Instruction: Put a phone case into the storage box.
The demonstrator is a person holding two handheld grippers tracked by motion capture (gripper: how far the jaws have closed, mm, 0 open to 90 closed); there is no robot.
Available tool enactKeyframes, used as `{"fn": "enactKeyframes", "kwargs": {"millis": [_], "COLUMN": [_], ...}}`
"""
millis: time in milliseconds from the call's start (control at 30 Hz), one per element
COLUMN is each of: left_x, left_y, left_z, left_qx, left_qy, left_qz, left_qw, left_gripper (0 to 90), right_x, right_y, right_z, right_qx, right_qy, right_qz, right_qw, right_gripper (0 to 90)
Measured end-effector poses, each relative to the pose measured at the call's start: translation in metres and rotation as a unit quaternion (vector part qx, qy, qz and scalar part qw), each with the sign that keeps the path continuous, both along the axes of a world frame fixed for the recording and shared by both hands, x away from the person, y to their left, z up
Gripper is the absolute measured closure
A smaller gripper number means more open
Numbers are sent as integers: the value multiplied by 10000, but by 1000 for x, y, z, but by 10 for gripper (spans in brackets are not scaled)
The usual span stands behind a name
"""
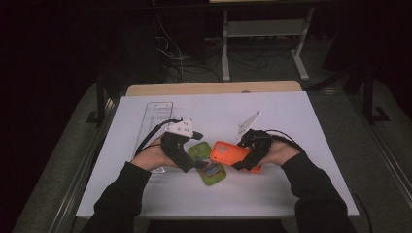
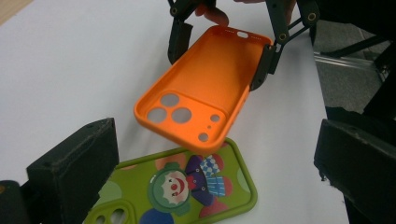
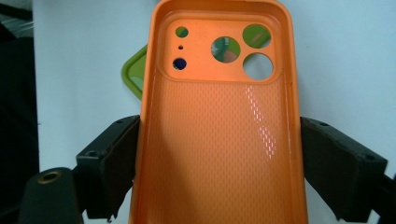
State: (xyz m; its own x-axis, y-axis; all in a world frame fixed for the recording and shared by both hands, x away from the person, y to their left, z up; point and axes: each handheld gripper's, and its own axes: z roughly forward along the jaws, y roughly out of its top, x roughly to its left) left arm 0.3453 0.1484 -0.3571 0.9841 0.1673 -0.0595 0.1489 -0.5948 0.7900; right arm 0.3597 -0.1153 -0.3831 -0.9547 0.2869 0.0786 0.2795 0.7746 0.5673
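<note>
Here the right tool [image 3: 219, 154] clamps the orange case [image 3: 219, 140] above the green case [image 2: 187, 196].

Black sleeves [image 1: 121, 189] to the wrists; each black claw [image 1: 187, 165] trails black cable and bears a grey three-cornered plate [image 1: 180, 127].

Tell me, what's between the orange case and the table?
Part of the green clown case lies under the orange case, seen in the left gripper view.
</note>
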Motion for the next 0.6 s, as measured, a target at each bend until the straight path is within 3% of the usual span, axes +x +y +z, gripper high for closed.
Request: {"fn": "enactKeyframes", "kwargs": {"millis": [233,600], "left_x": [-4,-9], "left_y": [-5,-15], "left_z": [-2,-8], "left_qx": [9,306], "left_qy": [90,67], "left_qz": [-132,-425], "left_qw": [9999,9986], "left_gripper": [0,0], "right_x": [-6,-15], "right_y": [10,24], "right_z": [-3,-4], "right_qx": [-20,-99], "right_qy": [74,70], "right_qz": [316,732], "right_qw": [9995,9972], "right_gripper": [151,151]}}
